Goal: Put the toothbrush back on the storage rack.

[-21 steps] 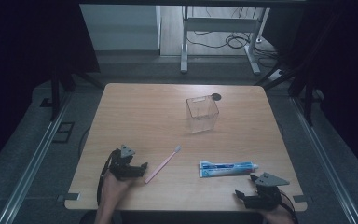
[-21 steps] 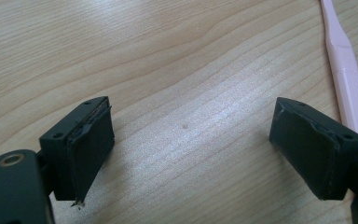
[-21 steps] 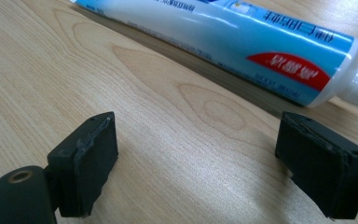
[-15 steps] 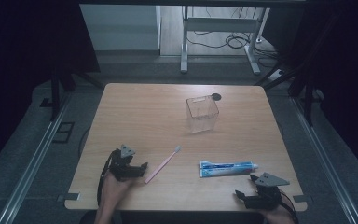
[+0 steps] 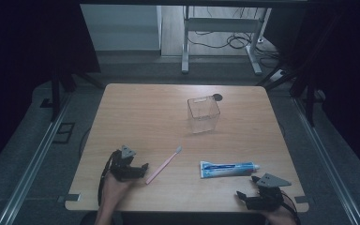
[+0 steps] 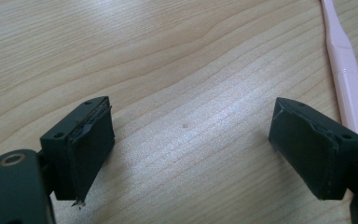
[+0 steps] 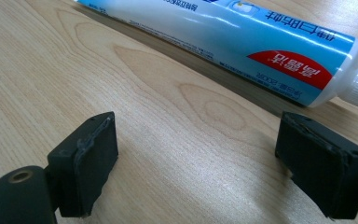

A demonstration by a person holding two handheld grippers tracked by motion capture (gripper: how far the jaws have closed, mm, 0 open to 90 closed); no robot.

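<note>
A pink toothbrush [image 5: 163,164] lies slanted on the wooden table [image 5: 145,112], its head pointing away from me. My left gripper [image 5: 138,171] rests just left of its handle, open with bare wood between the jaws [image 6: 191,140]; the toothbrush handle [image 6: 347,79] runs past the right jaw. A blue-and-white toothpaste tube [image 5: 227,168] lies flat at the front right. My right gripper [image 5: 249,196] sits at the table's front edge just short of that tube [image 7: 242,37], open and holding nothing [image 7: 196,158]. A clear square cup [image 5: 203,114] stands upright toward the back.
A small dark round disc [image 5: 218,97] lies behind the cup near the table's far edge. Beyond the table stand a metal frame [image 5: 220,28] and loose cables [image 5: 220,44] on the floor. Dark curtains flank both sides.
</note>
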